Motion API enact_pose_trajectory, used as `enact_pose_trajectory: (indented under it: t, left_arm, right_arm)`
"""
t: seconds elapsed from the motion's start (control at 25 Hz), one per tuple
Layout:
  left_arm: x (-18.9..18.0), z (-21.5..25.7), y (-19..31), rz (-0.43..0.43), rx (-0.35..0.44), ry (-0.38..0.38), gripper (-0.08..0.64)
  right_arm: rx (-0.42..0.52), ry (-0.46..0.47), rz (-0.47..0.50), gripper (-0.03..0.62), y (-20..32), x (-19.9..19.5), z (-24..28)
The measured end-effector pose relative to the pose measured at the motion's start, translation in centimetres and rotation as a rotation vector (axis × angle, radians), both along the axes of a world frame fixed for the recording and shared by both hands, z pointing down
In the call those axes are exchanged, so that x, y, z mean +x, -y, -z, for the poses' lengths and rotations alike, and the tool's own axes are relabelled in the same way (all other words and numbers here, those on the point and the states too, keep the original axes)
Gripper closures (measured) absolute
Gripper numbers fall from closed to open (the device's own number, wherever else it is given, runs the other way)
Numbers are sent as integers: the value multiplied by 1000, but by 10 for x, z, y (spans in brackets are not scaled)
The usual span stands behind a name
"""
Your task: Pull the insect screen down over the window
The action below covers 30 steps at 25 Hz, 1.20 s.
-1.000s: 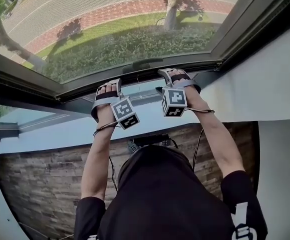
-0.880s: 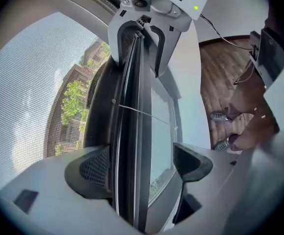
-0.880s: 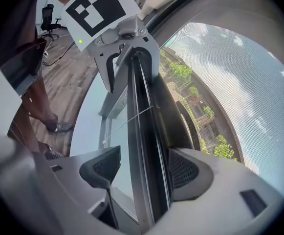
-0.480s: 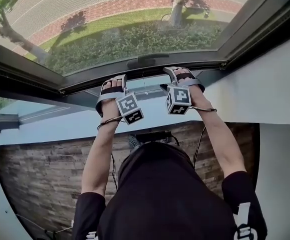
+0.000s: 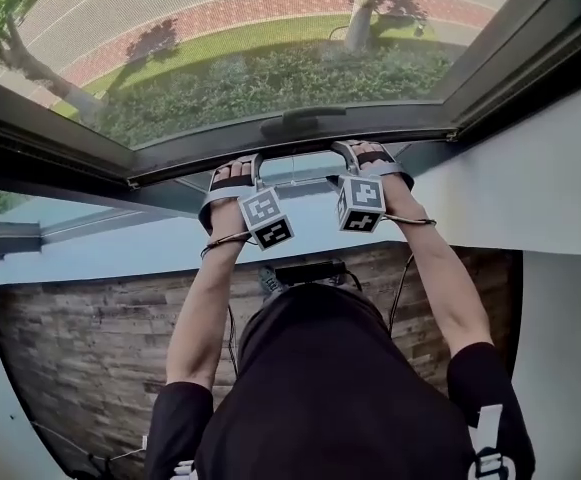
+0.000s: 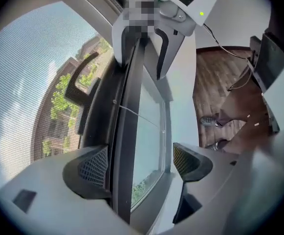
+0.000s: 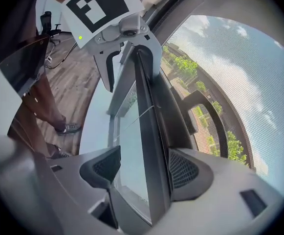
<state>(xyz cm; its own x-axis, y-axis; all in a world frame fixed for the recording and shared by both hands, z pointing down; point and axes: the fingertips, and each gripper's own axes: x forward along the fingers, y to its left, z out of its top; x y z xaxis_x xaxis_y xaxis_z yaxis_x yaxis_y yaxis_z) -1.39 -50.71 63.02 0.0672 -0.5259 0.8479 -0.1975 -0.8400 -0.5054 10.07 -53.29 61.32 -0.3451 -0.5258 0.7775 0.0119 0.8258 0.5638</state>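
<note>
The insect screen (image 5: 220, 28) spreads its fine mesh across most of the opening in the dark window frame (image 5: 515, 38), with lawn, hedge and a brick path showing through it. Below the window lie a pale sill (image 5: 120, 258) and, lower in the head view, a wood-plank floor (image 5: 80, 368). The screen's dark bottom bar (image 5: 170, 165) crosses just above the sill, with a curved handle (image 5: 305, 118) at its middle.

Both grippers reach up to that bar side by side (the handle sits between them and just beyond). The left gripper (image 6: 139, 163) has its jaws wide. The bar (image 6: 124, 131) runs between them, close against the outer mesh-faced pad (image 6: 94, 166) and clear of the inner one. The right gripper (image 7: 144, 168) mirrors it: its jaws are wide, and the bar (image 7: 151, 131) lies against the outer pad (image 7: 183, 169), apart from the inner. A thin cord (image 6: 139, 117) slants across the glass beside the bar.
</note>
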Motion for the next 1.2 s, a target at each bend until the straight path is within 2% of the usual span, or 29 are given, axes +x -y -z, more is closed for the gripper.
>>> enact_pose_trajectory:
  t: [0.16, 0.32, 0.48, 0.68, 0.88, 1.2]
  left_arm:
    - [-3, -11, 8, -1, 34, 42, 133]
    - [-4, -15, 7, -2, 47, 65, 133]
    - [-2, -7, 6, -6, 73, 38, 133]
    - [-2, -6, 8, -9, 89, 21, 133]
    - [-2, 1, 10, -11, 85, 7, 133]
    - [-2, -1, 10, -17, 80, -1, 133]
  right_arm:
    - [29, 57, -5, 287, 7, -5, -4]
    - [29, 38, 6, 285, 7, -3, -9]
    - [35, -16, 25, 287, 0, -2, 3]
    - [49, -37, 28, 285, -1, -3, 8]
    - [102, -21, 25, 285, 10, -2, 3]
    - [64, -13, 9, 285, 8, -1, -1]
